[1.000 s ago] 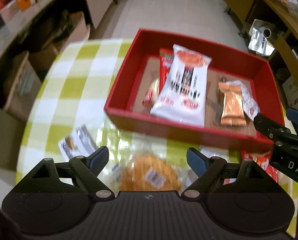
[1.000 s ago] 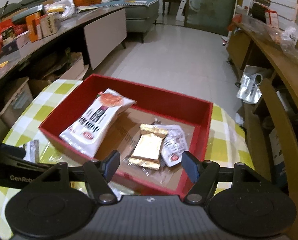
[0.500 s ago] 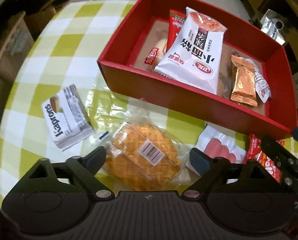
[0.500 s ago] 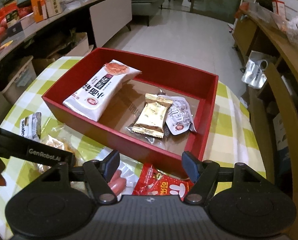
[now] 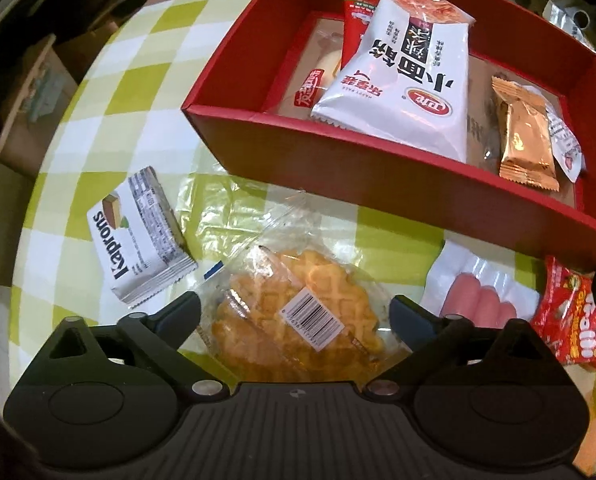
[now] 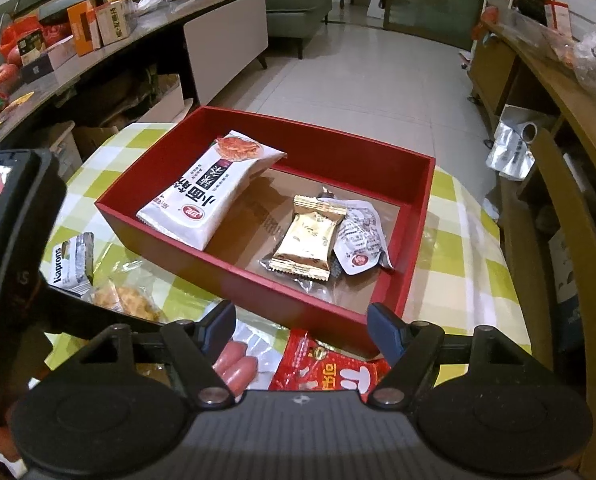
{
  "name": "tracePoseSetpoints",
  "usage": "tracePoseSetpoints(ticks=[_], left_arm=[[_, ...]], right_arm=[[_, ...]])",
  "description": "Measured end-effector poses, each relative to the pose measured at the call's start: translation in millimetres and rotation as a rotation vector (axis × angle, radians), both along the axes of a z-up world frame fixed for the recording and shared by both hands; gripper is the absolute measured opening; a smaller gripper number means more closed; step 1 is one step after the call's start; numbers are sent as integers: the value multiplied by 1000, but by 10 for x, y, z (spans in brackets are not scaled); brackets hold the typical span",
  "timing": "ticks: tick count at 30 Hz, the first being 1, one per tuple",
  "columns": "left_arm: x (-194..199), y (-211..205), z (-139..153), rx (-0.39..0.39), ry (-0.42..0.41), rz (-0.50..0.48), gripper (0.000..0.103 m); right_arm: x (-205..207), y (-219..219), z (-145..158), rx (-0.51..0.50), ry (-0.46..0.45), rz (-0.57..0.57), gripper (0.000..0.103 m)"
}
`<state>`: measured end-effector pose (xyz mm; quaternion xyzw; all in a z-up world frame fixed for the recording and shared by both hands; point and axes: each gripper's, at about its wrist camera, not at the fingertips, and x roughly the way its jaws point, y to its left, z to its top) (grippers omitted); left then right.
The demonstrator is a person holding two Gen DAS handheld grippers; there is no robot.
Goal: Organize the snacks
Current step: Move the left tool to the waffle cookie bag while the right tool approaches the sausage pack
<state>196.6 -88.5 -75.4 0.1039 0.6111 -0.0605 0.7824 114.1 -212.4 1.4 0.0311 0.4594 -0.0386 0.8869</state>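
Since a second ago: left hand-held gripper [image 5: 294,312] lowered over the desk [image 5: 110,92], jaws opening, now spread wide on either side of the wrapped waffle [image 5: 298,320] without pressing it; waffle, Kaprons wafer pack [image 5: 138,236] and sausage pack [image 5: 478,292] far larger and sharper in the left view than before. Right hand-held gripper [image 6: 302,328] tipped lower toward the near desk edge, jaws moderately apart, holding nothing, hovering above the sausage pack and the red snack packet [image 6: 330,372], neither of which showed in its view a second ago.

Counted outside the box: four snacks, namely one waffle, one Kaprons pack, one sausage pack, one red packet, all on the green-checked cloth just in front of the box's near wall.

Counted inside the red box [image 5: 338,168]: five snacks, namely one large white packet [image 5: 410,76] leaning over a red packet [image 5: 356,16] and a small clear-wrapped piece [image 5: 318,80] at the left end; one gold packet [image 5: 524,136] and one crumpled white packet [image 5: 566,140] touching at the right end.
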Motion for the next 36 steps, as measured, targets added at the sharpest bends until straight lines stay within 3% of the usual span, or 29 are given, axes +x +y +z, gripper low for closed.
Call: tracePoseSetpoints(ticks=[10,12,14,23,28,36], left_arm=[[-247,67,201,-43,1,-68,72],[-292,102,206,-62,14,-63,74],[-292,120,180,-60,15,-49,85],[-113,162,36,-75,54,21,95],[-27,267,-29,-118,106,72,91],[8,421,-88,-152,147,87,85]], right_arm=[[-135,-181,-129,59,62,-70,81],[-121,-122,-144,59,61,-40,81],[-77,-57,-176,69,63,5,81],[255,181,-377,80,109,179,81],[407,117,-476,165,148,217,81],[449,245,-527,143,156,292,83]])
